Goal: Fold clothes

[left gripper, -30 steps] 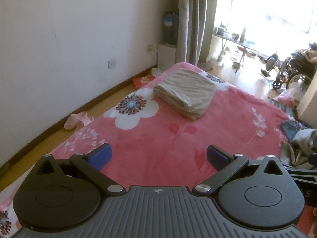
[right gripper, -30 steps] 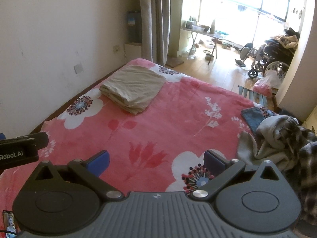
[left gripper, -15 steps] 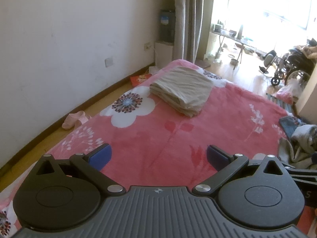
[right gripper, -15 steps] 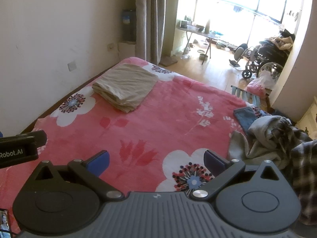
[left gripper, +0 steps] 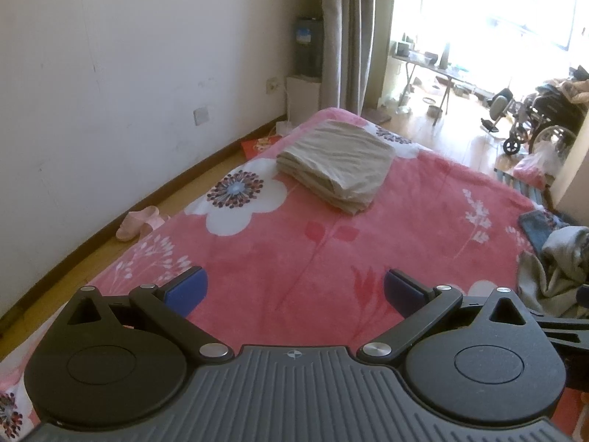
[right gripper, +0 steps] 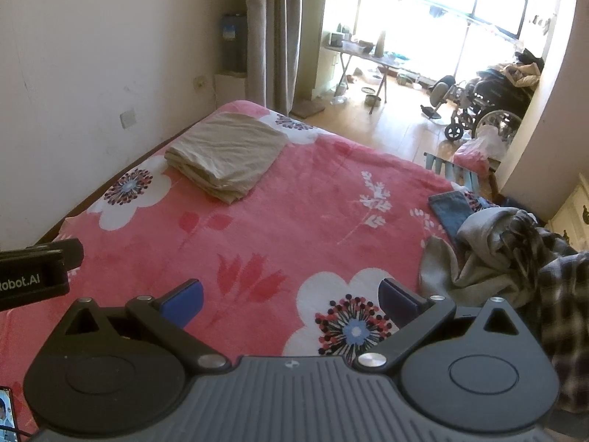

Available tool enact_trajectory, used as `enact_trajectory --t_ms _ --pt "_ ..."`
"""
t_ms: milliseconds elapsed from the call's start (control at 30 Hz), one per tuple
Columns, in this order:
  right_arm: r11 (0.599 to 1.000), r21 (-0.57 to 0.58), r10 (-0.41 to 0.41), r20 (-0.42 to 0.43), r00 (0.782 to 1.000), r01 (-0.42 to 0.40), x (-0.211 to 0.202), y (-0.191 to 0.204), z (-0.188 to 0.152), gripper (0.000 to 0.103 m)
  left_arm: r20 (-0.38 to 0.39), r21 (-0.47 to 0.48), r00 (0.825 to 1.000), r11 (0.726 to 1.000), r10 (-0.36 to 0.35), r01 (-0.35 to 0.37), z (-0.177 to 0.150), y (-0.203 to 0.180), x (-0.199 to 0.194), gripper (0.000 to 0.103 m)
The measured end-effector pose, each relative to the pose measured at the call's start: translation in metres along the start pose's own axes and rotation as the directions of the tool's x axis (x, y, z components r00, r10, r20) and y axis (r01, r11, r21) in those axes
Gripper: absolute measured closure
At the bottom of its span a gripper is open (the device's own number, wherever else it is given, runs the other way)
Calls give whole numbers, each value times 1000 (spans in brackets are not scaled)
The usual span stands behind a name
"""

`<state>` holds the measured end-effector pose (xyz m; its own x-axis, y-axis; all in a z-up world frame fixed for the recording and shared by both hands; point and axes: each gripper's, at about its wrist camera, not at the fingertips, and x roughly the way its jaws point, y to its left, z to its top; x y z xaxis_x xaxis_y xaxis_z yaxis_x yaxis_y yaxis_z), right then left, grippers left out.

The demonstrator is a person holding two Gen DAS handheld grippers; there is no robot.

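A folded tan garment (left gripper: 337, 164) (right gripper: 226, 156) lies flat at the far left corner of the pink flowered bed cover (left gripper: 331, 250) (right gripper: 313, 221). At the bed's right edge sits a heap of unfolded clothes (right gripper: 515, 254) (left gripper: 556, 269): grey cloth, a dark plaid piece and a blue denim item (right gripper: 451, 210). My left gripper (left gripper: 294, 289) hovers open above the near part of the bed, empty between its blue pads. My right gripper (right gripper: 291, 296) is open too, empty, over a white flower print, with the heap just right of it.
A pale wall runs along the left, with pink slippers (left gripper: 138, 223) on the floor beside the bed. Beyond the bed stand a curtain (right gripper: 274, 37), a water dispenser (left gripper: 307, 55), a folding table (right gripper: 362, 55) and wheelchairs (right gripper: 482, 107). The other gripper's body (right gripper: 35, 274) shows at the left edge.
Both grippers have drawn back and lifted a little, so the tan garment looks farther and more of the clothes heap shows on the right. Both stay open.
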<state>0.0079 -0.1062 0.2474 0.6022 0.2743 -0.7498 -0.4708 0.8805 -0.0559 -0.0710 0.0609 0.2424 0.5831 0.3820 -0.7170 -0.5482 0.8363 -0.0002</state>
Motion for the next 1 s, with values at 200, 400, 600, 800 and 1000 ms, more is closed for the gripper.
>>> enact_trajectory --t_ms 200,400,600,800,1000 --pt "1000 -11 -1 -2 1000 1 0 2 -2 0 -21 -23 1000 1000 -14 14 -1 4 1 0" --pt "1000 -21 -5 -1 1000 5 -1 3 -2 0 -24 -21 1000 1000 -13 13 -2 3 2 0" --pt "1000 -24 -5 -4 1000 5 0 5 -2 0 -21 -22 1000 1000 -12 11 -2 2 2 0" --pt "1000 -23 -6 -4 1000 6 0 6 -2 0 -19 -22 1000 1000 -11 10 -4 4 1 0" --pt "1000 -24 -7 -4 1000 7 0 7 -2 0 -18 -26 1000 1000 -10 10 -4 6 0 0"
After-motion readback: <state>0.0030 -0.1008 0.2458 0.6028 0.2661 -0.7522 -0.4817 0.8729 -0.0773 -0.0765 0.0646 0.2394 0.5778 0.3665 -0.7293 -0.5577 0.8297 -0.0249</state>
